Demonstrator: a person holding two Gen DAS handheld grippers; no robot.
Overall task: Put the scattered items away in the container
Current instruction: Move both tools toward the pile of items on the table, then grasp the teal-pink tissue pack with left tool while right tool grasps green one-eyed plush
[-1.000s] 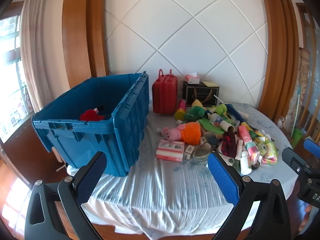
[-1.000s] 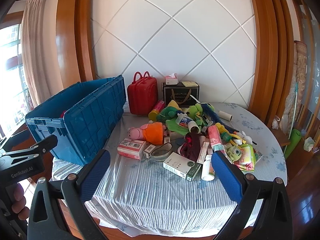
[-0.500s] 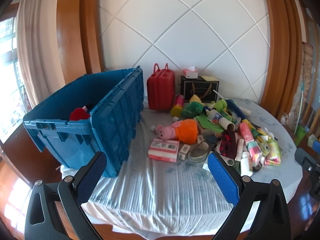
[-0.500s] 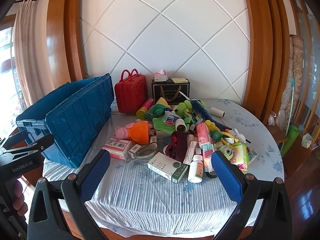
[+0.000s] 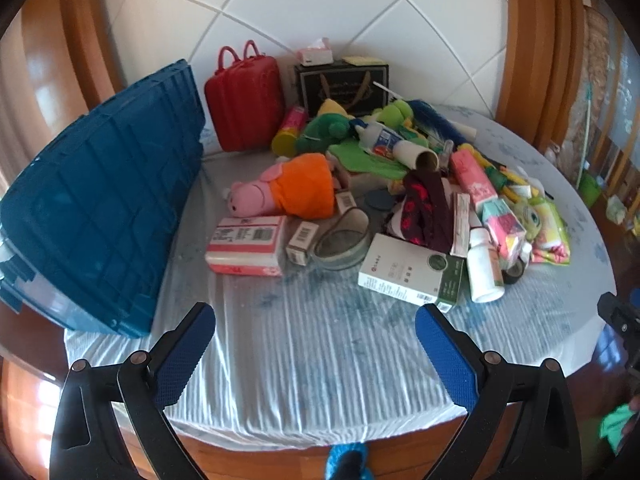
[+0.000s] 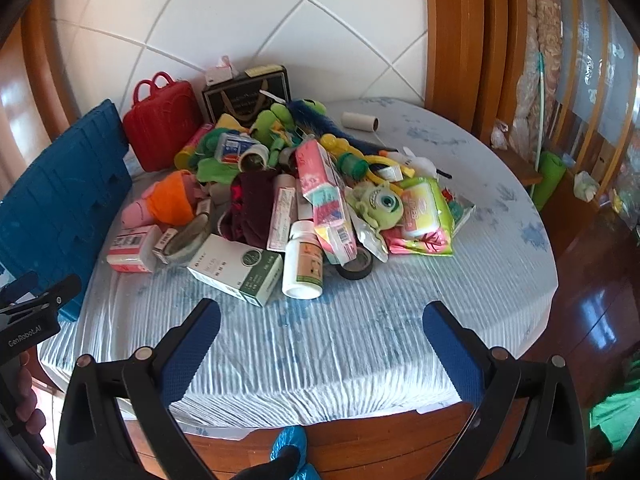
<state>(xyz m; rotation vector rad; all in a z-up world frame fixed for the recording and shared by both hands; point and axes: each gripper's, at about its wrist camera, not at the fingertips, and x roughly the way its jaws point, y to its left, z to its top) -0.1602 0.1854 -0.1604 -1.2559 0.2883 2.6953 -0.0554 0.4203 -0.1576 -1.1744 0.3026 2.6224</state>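
1. Two grippers, both mine, both with jaws spread wide and holding nothing: the left gripper (image 5: 315,334) and the right gripper (image 6: 321,330) hover over the near edge of the round table with its pale blue-and-white cloth (image 5: 312,344).
2. Just beyond my right gripper lie a white-and-green carton (image 6: 236,268) and a white plastic bottle on its side (image 6: 303,262), close beside each other.
3. Beyond my left gripper I see a pink-and-white packet (image 5: 246,245) with a pink pig plush in an orange dress (image 5: 288,192) behind it.
4. The large blue plastic crate (image 5: 100,216) stands at the table's left edge, beside the heap.
5. A red toy suitcase (image 5: 244,100) stands far, by the wall.
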